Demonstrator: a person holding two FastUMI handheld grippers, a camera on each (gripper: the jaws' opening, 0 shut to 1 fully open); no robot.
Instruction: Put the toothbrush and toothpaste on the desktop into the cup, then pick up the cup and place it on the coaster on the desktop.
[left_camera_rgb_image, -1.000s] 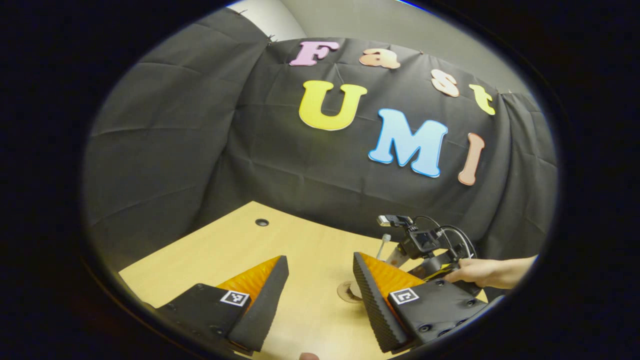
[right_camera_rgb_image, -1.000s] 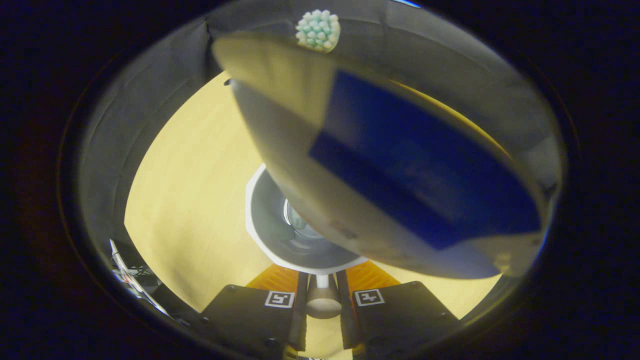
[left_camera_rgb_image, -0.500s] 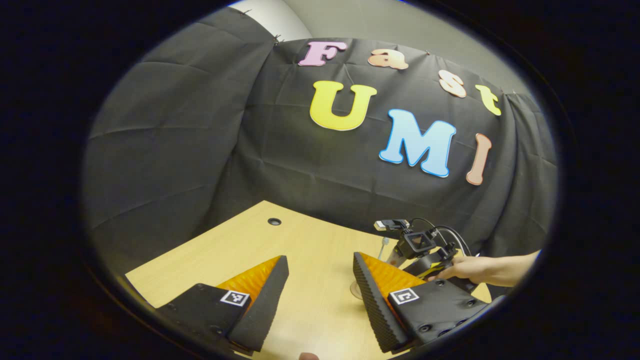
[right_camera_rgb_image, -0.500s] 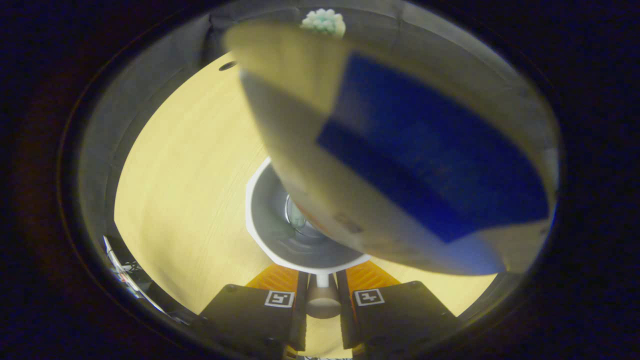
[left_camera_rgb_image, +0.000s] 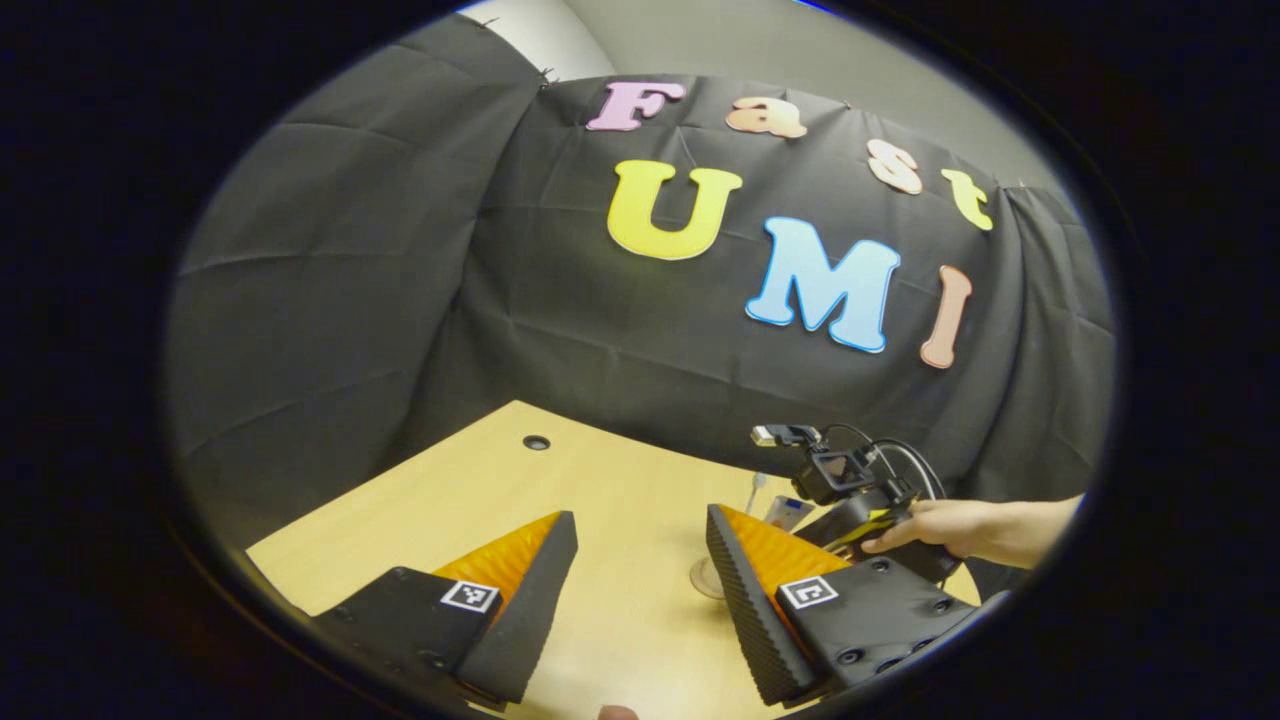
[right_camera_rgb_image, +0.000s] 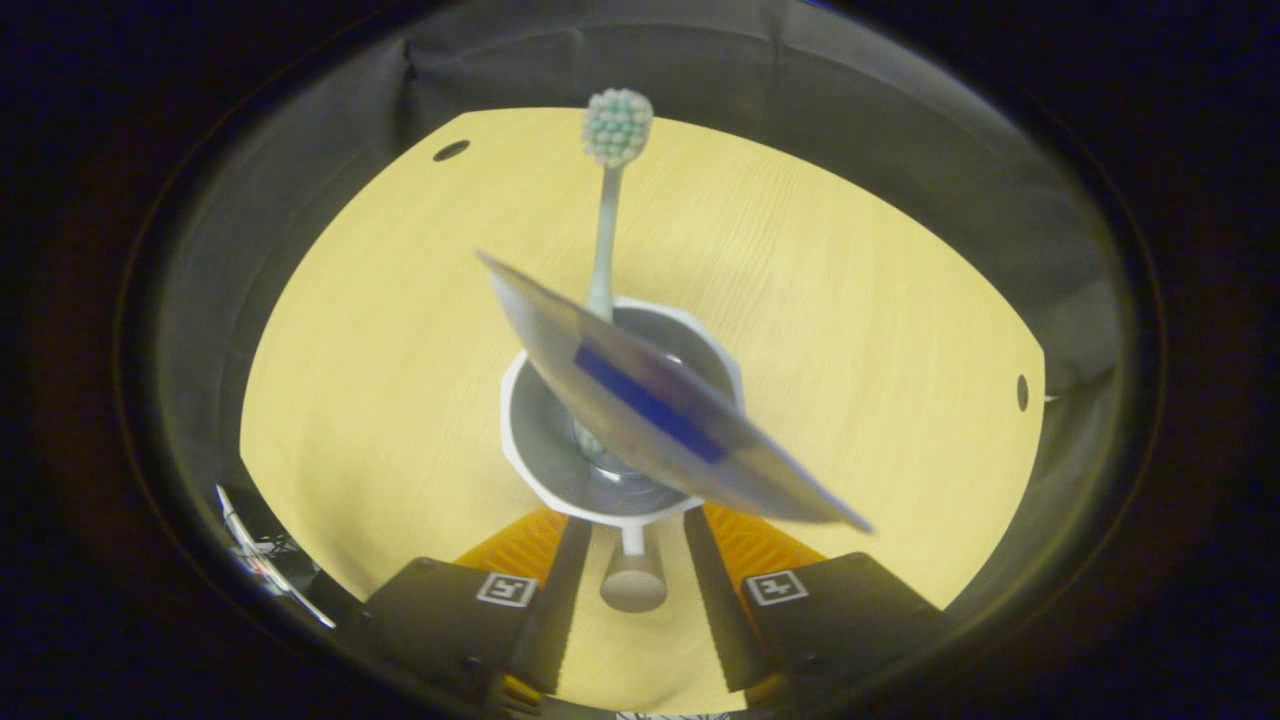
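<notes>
Right gripper (right_camera_rgb_image: 632, 560), fingers parted, sits just behind the cup (right_camera_rgb_image: 622, 415); its leaning toothpaste (right_camera_rgb_image: 660, 410) could tip it.

In the right gripper view, the cup (right_camera_rgb_image: 620, 420) mouth is largely blocked: the toothpaste (right_camera_rgb_image: 665, 415) lies slantwise across it and the toothbrush (right_camera_rgb_image: 605, 200) rises from its far side. Open desktop (right_camera_rgb_image: 380, 330) surrounds the cup on the left, right and far sides. In the left gripper view, bare desktop lies ahead up to the wall (left_camera_rgb_image: 330, 300); the hand (left_camera_rgb_image: 935, 525) occupies the right.
</notes>
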